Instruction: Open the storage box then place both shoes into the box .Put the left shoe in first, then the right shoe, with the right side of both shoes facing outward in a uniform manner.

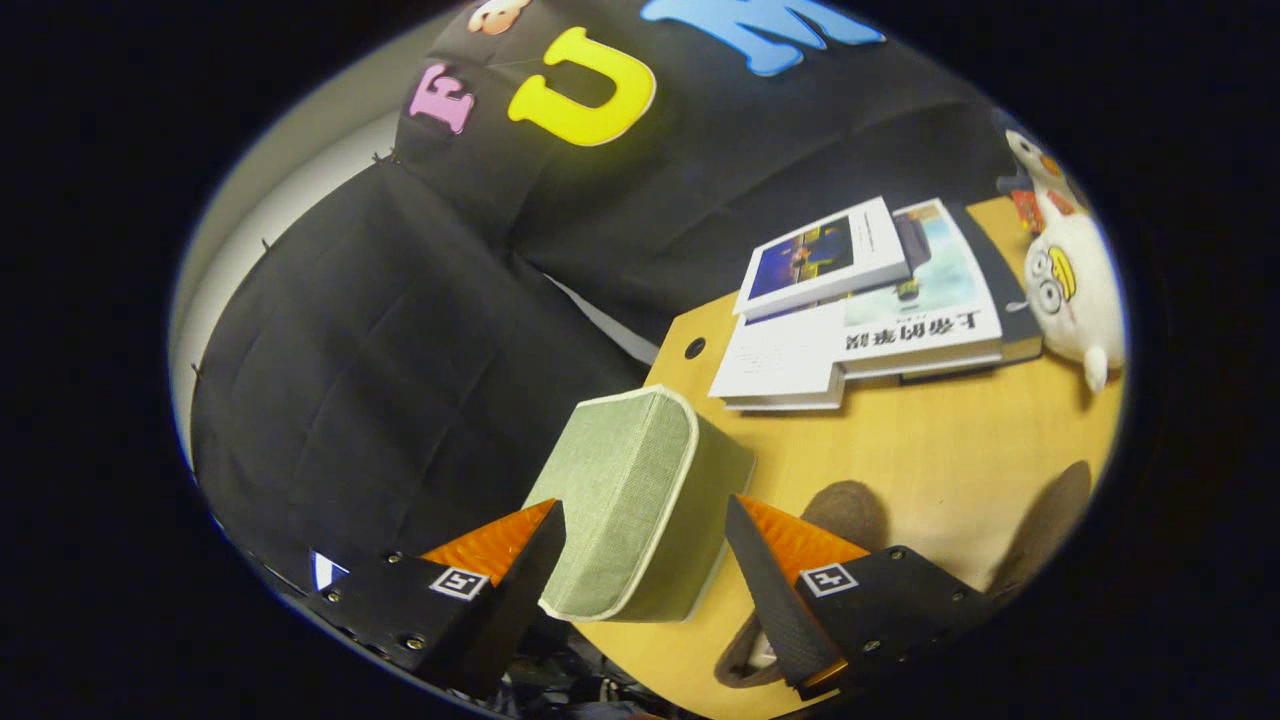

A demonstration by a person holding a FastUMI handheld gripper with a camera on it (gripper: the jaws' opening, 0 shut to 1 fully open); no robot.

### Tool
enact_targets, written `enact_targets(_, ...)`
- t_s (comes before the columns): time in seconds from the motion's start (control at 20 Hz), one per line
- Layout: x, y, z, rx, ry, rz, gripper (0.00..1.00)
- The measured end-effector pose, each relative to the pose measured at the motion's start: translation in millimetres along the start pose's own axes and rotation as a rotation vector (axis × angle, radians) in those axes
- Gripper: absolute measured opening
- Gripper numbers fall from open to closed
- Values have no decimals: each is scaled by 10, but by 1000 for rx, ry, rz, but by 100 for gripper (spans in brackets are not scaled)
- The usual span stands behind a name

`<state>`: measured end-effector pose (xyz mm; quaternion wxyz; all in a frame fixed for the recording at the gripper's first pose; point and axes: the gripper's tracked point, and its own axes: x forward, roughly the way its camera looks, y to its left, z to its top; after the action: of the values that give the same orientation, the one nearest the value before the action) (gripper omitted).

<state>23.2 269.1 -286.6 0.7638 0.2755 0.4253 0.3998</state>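
Tongs (645,545) apart, box (640,500) btwn, not gripped.

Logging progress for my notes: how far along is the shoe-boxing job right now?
Early. Nothing looks finished: the green storage box is closed, lying between the open fingers of the hand-held gripper. In hand: approaching the box. A brown shoe waits on the table. Left: opening, loading both shoes.

My right finger (790,590) covers most of the brown shoe (850,512) at five o'clock. The second shoe (1050,520) at four o'clock is cut off. The green storage box (630,500) hides its own underside between my fingers.
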Motion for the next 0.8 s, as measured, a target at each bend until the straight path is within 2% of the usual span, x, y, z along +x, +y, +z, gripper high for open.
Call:
enact_targets(0.2, 187, -36, -147, 50, 61, 48, 97)
enact_targets(0.8, 831, -33, -432, 309, 148, 280, 96)
